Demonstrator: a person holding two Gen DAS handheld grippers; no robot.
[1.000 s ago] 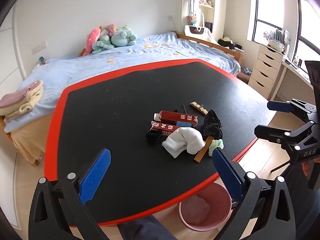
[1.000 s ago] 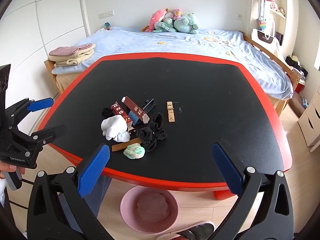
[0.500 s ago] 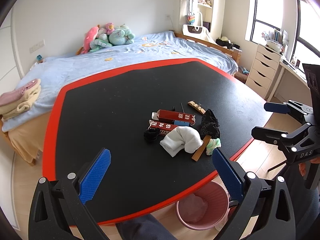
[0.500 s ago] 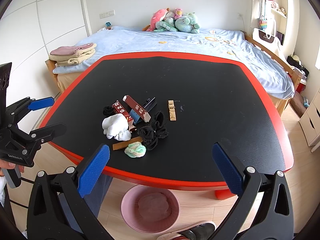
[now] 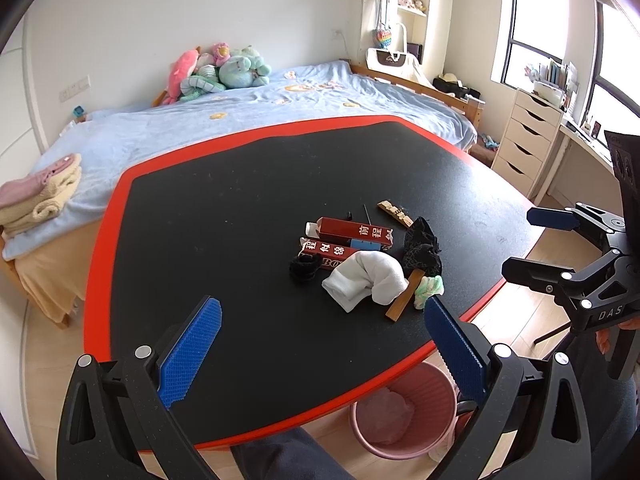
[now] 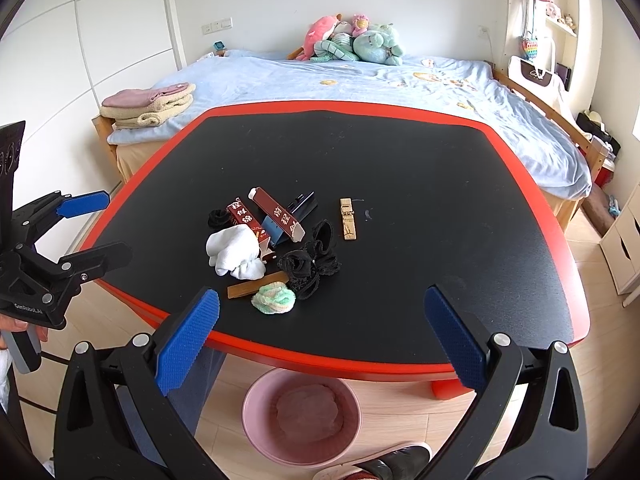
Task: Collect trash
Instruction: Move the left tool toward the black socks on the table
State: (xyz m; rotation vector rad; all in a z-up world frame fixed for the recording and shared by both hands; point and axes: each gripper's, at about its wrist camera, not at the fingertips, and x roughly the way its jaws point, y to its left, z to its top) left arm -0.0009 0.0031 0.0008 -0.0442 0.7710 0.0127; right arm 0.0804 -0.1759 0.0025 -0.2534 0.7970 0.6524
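This is a bedroom in a home. A bed [image 6: 360,84] with a light blue cover fills the 12 o'clock side of the right wrist view, with plush toys [image 6: 352,40] heaped at its head and folded towels [image 6: 148,104] at about 10 o'clock. In the left wrist view, a white chest of drawers [image 5: 528,140] stands under windows [image 5: 536,28] at 2 o'clock, and wall shelves [image 5: 400,0] with hanging bags at 1 o'clock.

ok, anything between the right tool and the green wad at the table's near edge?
Nothing visible. The right tool is open, held off the table; the green wad lies nearest the edge, touching only the wooden strip at its far side. The pink bin sits below.
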